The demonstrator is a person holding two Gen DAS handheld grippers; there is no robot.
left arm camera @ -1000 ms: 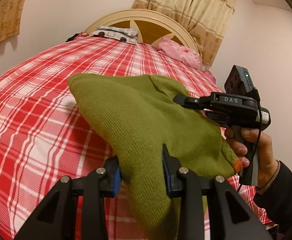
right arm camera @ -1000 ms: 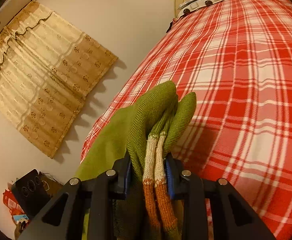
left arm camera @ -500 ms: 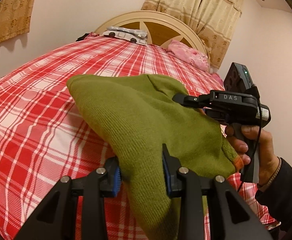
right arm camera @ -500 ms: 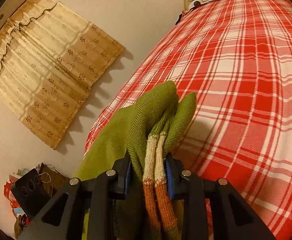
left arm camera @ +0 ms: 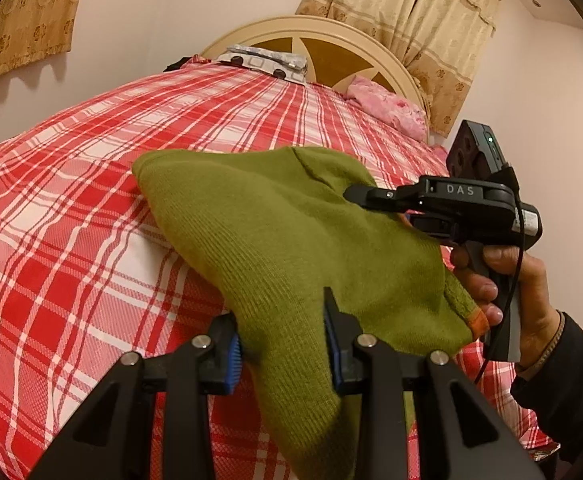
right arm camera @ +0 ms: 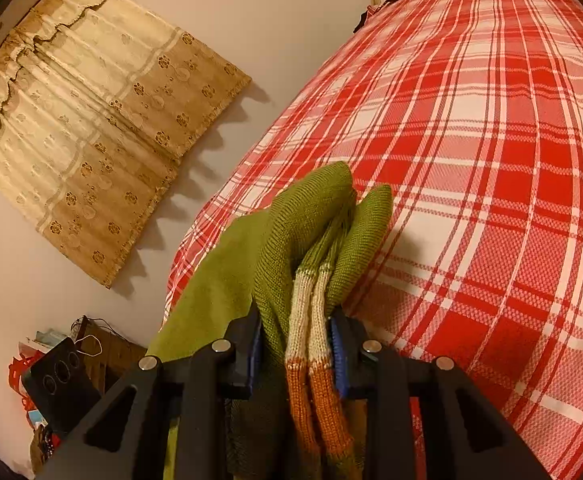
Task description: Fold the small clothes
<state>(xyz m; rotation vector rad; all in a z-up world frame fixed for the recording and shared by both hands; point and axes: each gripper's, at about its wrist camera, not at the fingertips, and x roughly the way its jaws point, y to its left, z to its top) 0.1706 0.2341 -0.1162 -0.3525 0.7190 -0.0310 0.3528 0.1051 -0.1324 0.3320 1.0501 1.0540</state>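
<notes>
A small green knit garment [left arm camera: 275,232] with cream and orange striped cuffs is held up above the red plaid bed [left arm camera: 71,208]. My left gripper [left arm camera: 283,344] is shut on its lower edge. My right gripper [right arm camera: 297,340] is shut on a bunched part with the striped cuffs [right arm camera: 311,320]. In the left wrist view the right gripper [left arm camera: 355,194] shows at the right, its fingers pinching the garment's far side. The cloth hangs stretched between the two grippers.
The bed has a cream headboard [left arm camera: 311,36], a patterned pillow [left arm camera: 263,58] and a pink cloth [left arm camera: 383,106] at its head. Curtains [right arm camera: 91,128] hang on the wall. Clutter [right arm camera: 51,380] sits on the floor left of the bed.
Both grippers keep their hold on the garment. The views have shifted slightly, as both hands moved a little together over the bed.
</notes>
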